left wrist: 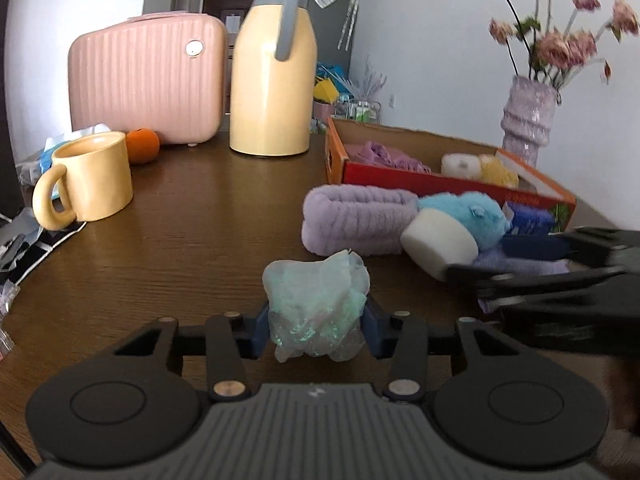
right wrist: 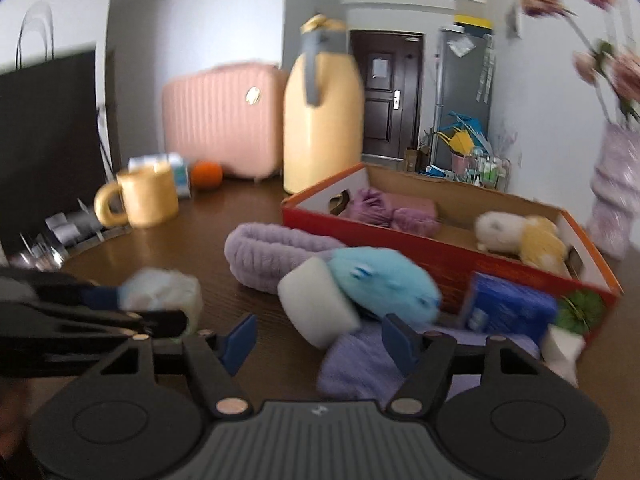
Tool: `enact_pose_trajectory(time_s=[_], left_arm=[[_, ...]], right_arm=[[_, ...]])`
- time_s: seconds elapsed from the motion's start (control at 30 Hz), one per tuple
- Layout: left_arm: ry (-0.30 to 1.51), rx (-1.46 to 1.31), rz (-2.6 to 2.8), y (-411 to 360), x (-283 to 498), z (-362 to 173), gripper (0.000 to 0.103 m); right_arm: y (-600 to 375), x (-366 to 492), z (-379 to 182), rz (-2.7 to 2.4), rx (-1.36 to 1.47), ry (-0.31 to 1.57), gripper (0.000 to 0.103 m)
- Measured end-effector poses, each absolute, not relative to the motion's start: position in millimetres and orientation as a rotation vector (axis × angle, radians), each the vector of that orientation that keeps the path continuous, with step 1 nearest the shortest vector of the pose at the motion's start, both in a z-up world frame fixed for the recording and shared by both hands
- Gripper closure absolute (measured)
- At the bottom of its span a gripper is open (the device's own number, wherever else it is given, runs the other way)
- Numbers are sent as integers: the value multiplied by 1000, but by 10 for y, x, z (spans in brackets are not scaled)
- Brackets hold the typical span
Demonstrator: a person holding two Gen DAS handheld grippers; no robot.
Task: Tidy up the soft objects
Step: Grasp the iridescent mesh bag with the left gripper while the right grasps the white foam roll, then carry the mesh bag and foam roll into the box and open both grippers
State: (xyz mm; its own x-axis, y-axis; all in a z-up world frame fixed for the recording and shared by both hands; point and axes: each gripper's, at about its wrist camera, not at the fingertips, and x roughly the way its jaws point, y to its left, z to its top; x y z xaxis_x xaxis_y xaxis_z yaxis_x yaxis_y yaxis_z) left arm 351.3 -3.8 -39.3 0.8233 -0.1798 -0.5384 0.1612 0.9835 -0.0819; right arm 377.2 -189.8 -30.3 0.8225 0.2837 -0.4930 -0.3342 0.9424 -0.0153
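Note:
My left gripper [left wrist: 316,326] is shut on a pale iridescent green soft lump [left wrist: 318,304], held just above the brown table; the lump also shows in the right wrist view [right wrist: 164,294]. My right gripper [right wrist: 320,340] is open and empty, close in front of a white sponge [right wrist: 318,304], a blue plush [right wrist: 384,286] and a lilac cloth [right wrist: 360,364]. A rolled lilac towel [left wrist: 356,220] lies beside them. The red cardboard box [right wrist: 400,236] behind holds a purple cloth [right wrist: 388,210] and a white-and-yellow plush [right wrist: 520,236].
A yellow mug [left wrist: 92,178], an orange [left wrist: 142,145], a pink case [left wrist: 146,80] and a yellow thermos [left wrist: 272,68] stand at the back left. A lilac vase with flowers [left wrist: 528,120] is at the right. A blue packet [right wrist: 508,306] leans on the box.

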Motion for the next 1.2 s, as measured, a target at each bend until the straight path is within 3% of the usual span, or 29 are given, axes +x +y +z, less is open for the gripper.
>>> enact_pose_trajectory(time_s=[0.1,0.13,0.27,0.57,0.87,1.2], left_arm=[[580,-61,-170,19,3542,-391,59],[579,-64,-163,32,3545,-389,59],[585,-79,-177,42,3549,-389,59],[537,-62,-175,-32,3435,-354,60],[505,-54,-362,-576,2559,-44,60],[476,-3,-379,-964,2460,188,60]], right_arm=[[-1671,3936,-358,294,-186,511,50],[-1638,3963,-372,283,-200,515,64],[-1633,3951,-375,273,-188,510,72],[-2025,3116,17,353,-38,415,74],[-2914,2145,72,220,130,400,74],[-3326,2046,-18,221,212,375,74]])
